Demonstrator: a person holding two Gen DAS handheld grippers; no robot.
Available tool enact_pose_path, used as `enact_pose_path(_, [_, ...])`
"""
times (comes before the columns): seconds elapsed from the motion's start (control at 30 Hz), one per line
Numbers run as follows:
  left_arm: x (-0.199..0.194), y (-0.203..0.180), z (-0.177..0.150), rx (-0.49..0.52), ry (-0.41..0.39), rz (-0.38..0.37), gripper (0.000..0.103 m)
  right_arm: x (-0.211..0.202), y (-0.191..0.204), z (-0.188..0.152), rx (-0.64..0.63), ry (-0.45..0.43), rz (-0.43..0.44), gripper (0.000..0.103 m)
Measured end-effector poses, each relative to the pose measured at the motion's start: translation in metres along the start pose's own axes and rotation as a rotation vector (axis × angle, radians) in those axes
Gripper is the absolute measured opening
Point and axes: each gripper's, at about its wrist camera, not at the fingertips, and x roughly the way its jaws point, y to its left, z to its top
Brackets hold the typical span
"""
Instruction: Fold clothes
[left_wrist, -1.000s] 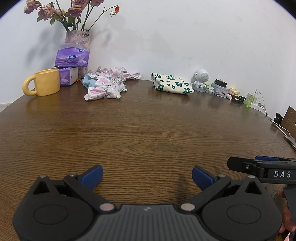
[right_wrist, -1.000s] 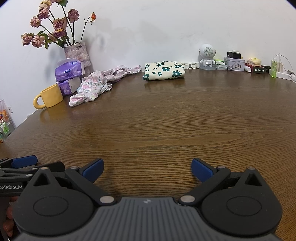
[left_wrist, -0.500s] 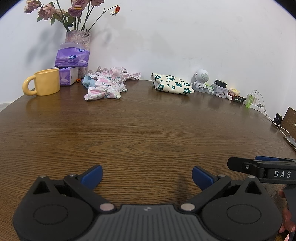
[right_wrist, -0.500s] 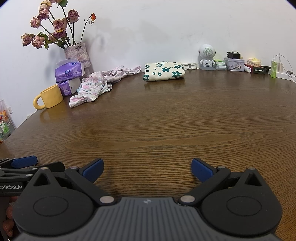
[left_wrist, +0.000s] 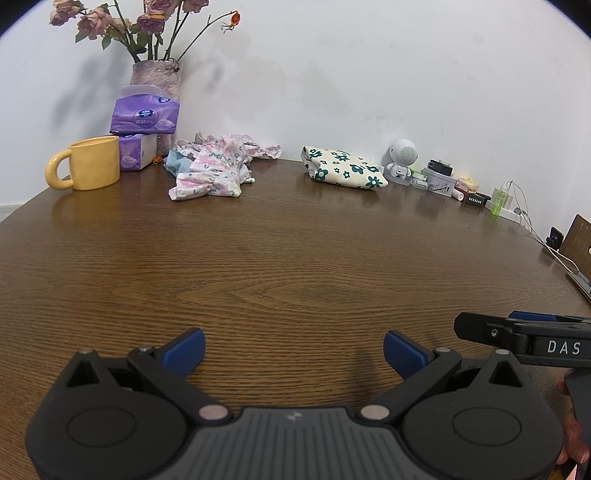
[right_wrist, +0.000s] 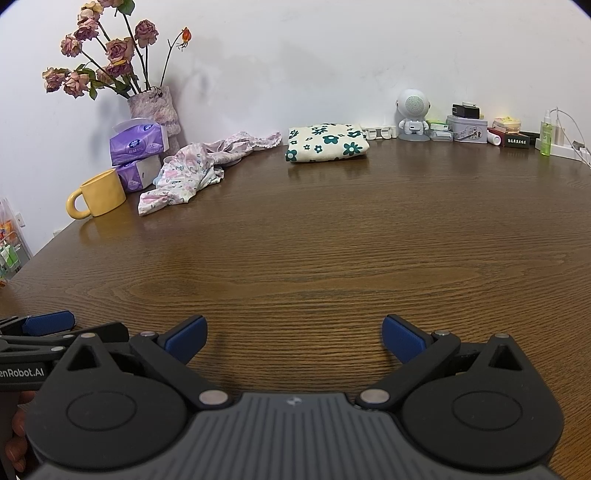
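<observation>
Both the left gripper (left_wrist: 293, 350) and right gripper (right_wrist: 291, 338) gape wide and empty at frame bottom, one floral garment (right_wrist: 327, 142) folded upper centre, the crumpled pink garment (right_wrist: 184, 177) upper left apparently left to fold.

The surface (right_wrist: 332, 236) is dark brown with wood grain. The crumpled garment (right_wrist: 177, 177) is white with pink and pale blue flowers; the folded cloth (right_wrist: 327, 142) is cream with dark green flowers. The mug (right_wrist: 101, 194) is yellow, the tissue packs (right_wrist: 136, 144) purple, the roses (right_wrist: 107, 55) dusty pink, the robot-shaped speaker (right_wrist: 413, 118) white. Both grippers' fingers (left_wrist: 183, 350) carry blue pads on black.
</observation>
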Motion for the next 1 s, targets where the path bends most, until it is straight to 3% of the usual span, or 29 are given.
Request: enact_pose_path(1.0, [0.0006,0.0,0.0005,0.007,0.003,-0.003,0.103,-0.0002,0.0005,0.0004,-0.004,0.008,0.001,0.103])
